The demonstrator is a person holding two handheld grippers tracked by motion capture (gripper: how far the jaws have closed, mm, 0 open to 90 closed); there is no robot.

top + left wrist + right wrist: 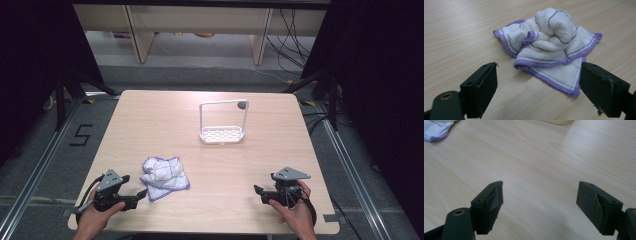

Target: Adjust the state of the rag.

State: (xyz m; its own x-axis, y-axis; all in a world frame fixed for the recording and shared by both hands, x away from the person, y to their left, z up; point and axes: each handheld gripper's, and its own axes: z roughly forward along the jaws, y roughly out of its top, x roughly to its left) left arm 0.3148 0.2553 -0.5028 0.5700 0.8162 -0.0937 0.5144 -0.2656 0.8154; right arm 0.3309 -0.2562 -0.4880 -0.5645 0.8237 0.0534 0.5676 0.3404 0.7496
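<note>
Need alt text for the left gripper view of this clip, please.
A crumpled white cloth with purple stitched edges lies on a light wooden table, just beyond the left gripper, whose two black jaws stand wide open, holding nothing.

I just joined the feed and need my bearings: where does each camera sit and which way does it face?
High view: above the person's side, looking forward and down at the table, the white rack, both hands and hand-held grippers.
Left gripper view: rides the left hand-held gripper, open jaws facing the crumpled cloth close ahead.
Right gripper view: rides the right hand-held gripper, open jaws over bare tabletop.
Shared: all three views show the cloth.
</note>
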